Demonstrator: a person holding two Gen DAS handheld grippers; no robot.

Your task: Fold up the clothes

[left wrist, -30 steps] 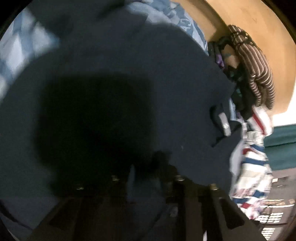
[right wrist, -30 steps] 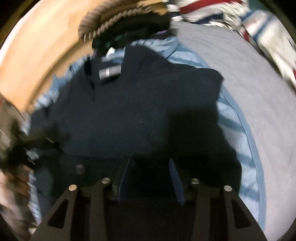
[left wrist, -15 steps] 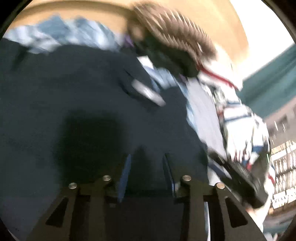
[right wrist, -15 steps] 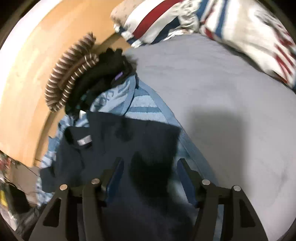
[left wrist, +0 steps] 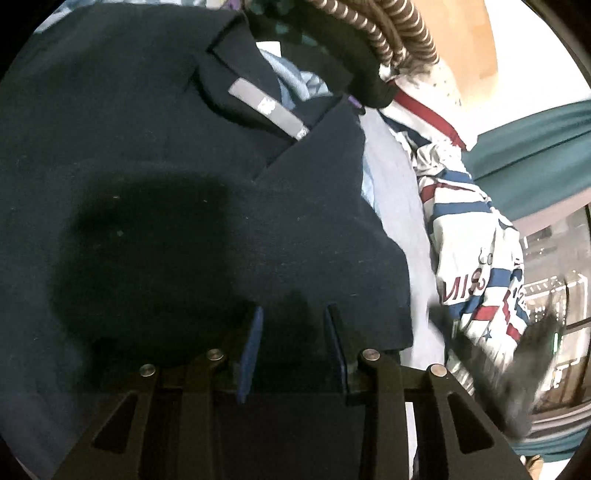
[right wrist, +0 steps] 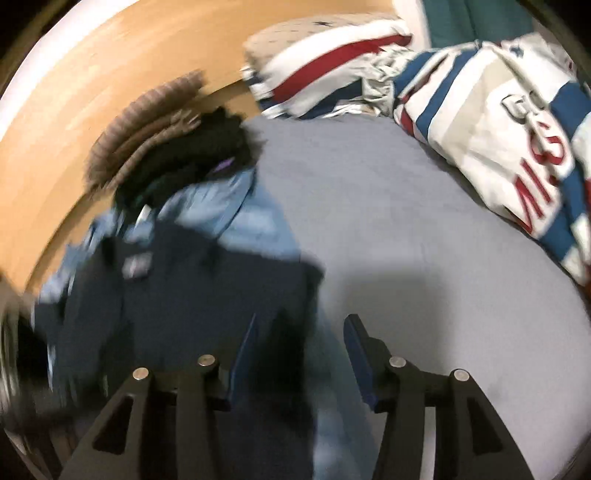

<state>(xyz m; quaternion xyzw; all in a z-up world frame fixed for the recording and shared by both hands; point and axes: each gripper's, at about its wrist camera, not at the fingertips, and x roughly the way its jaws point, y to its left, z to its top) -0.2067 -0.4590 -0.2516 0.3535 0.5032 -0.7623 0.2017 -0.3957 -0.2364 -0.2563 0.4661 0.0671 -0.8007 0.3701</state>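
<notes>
A navy collared shirt (left wrist: 147,147) lies spread on the bed, its grey neck label (left wrist: 266,107) at the upper middle of the left wrist view. My left gripper (left wrist: 293,314) hovers over the shirt's lower right part, jaws apart, nothing pinched between the blue pads. In the blurred right wrist view the same shirt (right wrist: 184,295) lies on a light blue striped garment (right wrist: 221,206). My right gripper (right wrist: 301,325) stands open above the shirt's right edge, where it meets the grey sheet (right wrist: 406,240).
A brown striped garment (left wrist: 391,33) and a black one (left wrist: 332,55) are piled against the wooden headboard (right wrist: 92,92). A red, white and blue duvet (right wrist: 498,129) is bunched along the right. A teal curtain (left wrist: 535,155) hangs beyond it. A dark blurred shape (left wrist: 524,369) sits at the lower right.
The left view has swung so the collar and label now sit at the top. The right gripper has drawn away from the shirt's middle to its right edge, and its jaws have widened a little.
</notes>
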